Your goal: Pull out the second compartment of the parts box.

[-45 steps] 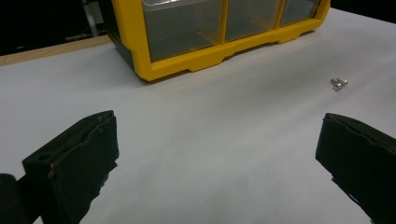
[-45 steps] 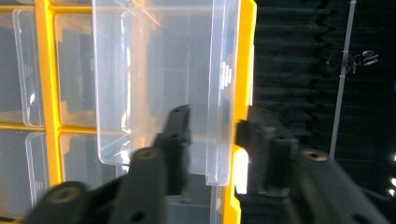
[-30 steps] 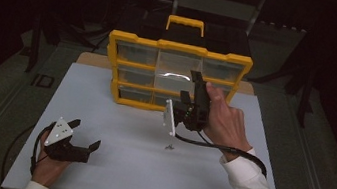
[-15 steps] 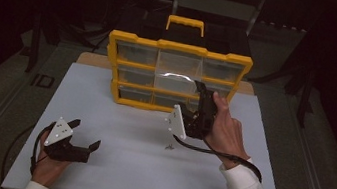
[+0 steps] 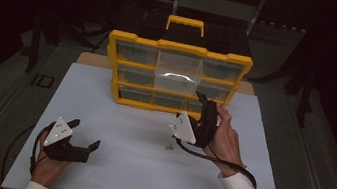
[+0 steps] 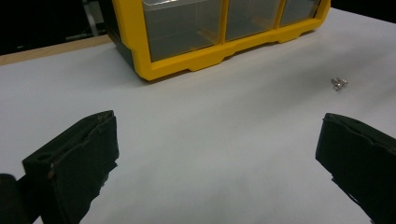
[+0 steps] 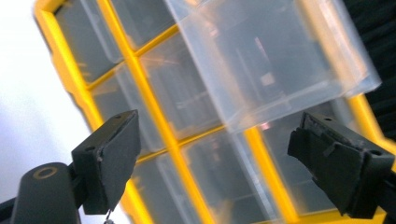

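Observation:
A yellow organiser with clear drawers stands at the back of the white table top. Its top middle drawer is pulled out toward me. My right gripper hovers low in front of the organiser's lower right drawers, jaws pointing at them. In the right gripper view the right gripper is open, its jaws have just been opening, and nothing is between them; the pulled-out drawer juts above. My left gripper rests open at the front left, and in its own view the left gripper holds nothing.
A few small metal parts lie on the white table top just left of my right hand; they also show as tiny screws in the left gripper view. A cable trails from the right gripper toward the sleeve.
My right hand has sunk and drawn back a little from the pulled-out drawer, toward the organiser's lower rows. The left hand has not moved.

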`<control>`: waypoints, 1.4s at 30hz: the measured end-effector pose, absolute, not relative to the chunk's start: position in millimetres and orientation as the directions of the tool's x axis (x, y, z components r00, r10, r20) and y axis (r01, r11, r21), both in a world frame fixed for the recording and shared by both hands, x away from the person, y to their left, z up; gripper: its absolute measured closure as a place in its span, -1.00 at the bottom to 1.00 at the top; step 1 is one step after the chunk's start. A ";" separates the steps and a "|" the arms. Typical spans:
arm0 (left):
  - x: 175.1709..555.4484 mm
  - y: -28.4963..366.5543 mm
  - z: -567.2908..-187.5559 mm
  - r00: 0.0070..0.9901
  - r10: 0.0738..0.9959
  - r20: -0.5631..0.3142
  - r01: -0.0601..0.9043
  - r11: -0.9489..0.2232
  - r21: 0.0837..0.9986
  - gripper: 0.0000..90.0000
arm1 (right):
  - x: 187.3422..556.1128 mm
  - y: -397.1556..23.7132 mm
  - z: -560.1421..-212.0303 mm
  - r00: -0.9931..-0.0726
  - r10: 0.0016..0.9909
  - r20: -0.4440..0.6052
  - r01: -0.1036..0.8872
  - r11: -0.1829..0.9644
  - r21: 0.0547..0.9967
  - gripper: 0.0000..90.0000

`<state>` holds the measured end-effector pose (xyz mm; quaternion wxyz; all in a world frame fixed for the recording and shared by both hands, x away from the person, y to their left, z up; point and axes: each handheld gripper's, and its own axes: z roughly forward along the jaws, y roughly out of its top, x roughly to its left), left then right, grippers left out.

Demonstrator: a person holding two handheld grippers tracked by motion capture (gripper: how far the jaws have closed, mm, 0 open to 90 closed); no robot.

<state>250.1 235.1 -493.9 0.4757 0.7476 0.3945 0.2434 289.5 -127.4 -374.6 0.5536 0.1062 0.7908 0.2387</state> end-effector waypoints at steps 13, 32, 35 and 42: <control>249.7 235.3 -493.6 0.569 0.822 -0.013 0.358 -0.234 0.904 -1.00 | 293.4 -139.6 -395.7 -0.532 0.562 -0.634 0.015 0.755 0.656 -0.67; 250.0 234.8 -493.9 0.572 0.820 -0.014 0.359 -0.235 0.903 -1.00 | 305.7 -150.0 -417.1 -0.678 0.627 -0.384 0.170 0.642 0.748 -0.68; 250.0 234.4 -494.1 0.573 0.820 -0.014 0.360 -0.237 0.902 -1.00 | 307.9 -151.7 -418.6 -0.695 0.627 -0.352 0.189 0.632 0.752 -0.68; 250.7 234.5 -494.5 0.575 0.818 -0.012 0.361 -0.240 0.901 -1.00 | 312.8 -152.9 -421.2 -0.733 0.618 -0.282 0.235 0.620 0.749 -0.68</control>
